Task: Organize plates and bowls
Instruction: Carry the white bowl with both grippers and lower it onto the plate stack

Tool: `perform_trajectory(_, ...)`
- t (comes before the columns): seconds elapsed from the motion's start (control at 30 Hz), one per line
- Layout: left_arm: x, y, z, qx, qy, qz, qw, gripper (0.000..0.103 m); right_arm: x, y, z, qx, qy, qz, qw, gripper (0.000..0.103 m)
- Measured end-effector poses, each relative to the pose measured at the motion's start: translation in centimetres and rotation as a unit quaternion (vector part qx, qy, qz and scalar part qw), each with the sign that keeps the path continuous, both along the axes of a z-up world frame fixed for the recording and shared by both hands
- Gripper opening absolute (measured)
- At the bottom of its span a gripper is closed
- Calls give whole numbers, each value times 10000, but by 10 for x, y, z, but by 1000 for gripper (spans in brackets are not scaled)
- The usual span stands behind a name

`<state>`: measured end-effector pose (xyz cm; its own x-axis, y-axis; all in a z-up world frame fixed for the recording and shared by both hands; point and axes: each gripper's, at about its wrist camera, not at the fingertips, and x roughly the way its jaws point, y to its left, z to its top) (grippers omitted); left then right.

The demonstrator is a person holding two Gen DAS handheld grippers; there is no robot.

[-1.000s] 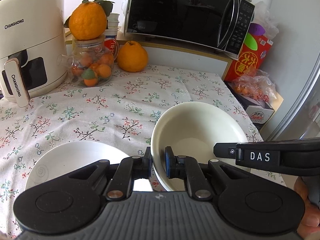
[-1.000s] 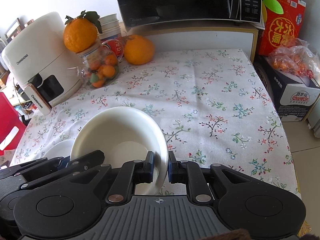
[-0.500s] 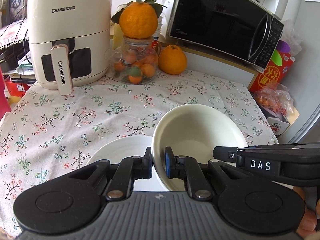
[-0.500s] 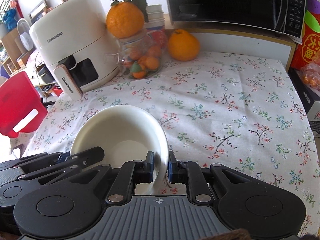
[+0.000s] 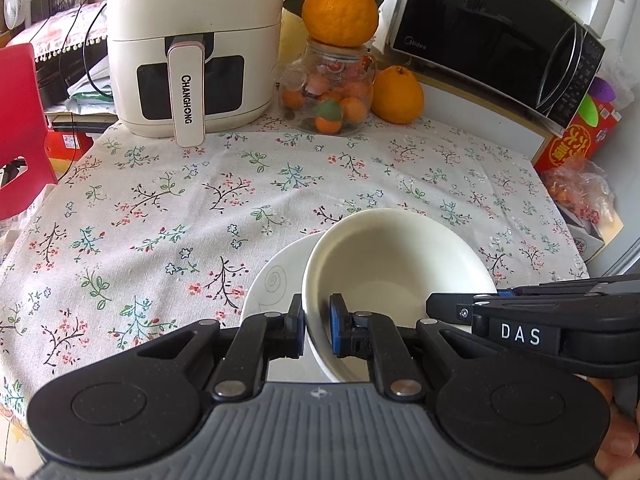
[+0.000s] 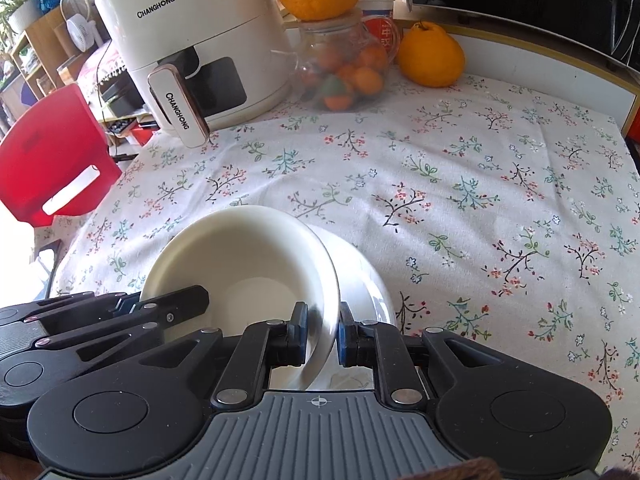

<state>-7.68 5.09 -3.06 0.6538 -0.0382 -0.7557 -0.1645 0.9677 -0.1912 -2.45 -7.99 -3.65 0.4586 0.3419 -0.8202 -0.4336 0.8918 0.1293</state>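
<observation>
Glossy round bowl [image 5: 394, 276] now over the plate [image 5: 276, 280] — perhaps touching — both grippers clamped on its rim.

Table [image 5: 160, 216]: covered by a tablecloth, everything below stands on it.
Bowl [image 5: 392, 264]: near front edge, tilted, over the plate.
Plate [image 5: 276, 280]: flat on the cloth, beneath and left of the bowl.
Left gripper [image 5: 316, 330]: clamped on the bowl's left rim.
Right gripper [image 6: 322, 334]: clamped on the bowl's right rim, opposite the left one.
Air fryer [image 5: 192, 44]: back left.
Glass jar [image 5: 332, 88]: just right of the fryer, small oranges inside, one large orange [image 5: 340, 10] on top.
Second large orange [image 5: 398, 96]: on the cloth right of the jar.
Microwave [image 5: 492, 48]: back right, on a raised shelf.
Chair [image 6: 48, 160]: left, beyond the table.
</observation>
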Motion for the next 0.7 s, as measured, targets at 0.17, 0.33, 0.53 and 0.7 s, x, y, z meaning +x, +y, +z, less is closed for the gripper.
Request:
perform_trajectory(0.17,1,0,-5,38,62,-25,10000,11,3,2,-5,-38,157,-37,9999,17)
perform_trajectory(0.33,4,1,-9,63,106,-26,9999,11,5,2,-10,-6,280,-117,9995,17)
perform_trajectory(0.53,4,0,-8,90,85,-47,9999,11,4,0,-10,41,318,-203,9993,17)
perform_trajectory(0.7,4,2,-8,31,44,-31,10000,13,3,1,-7,36,268,-225,9994,17)
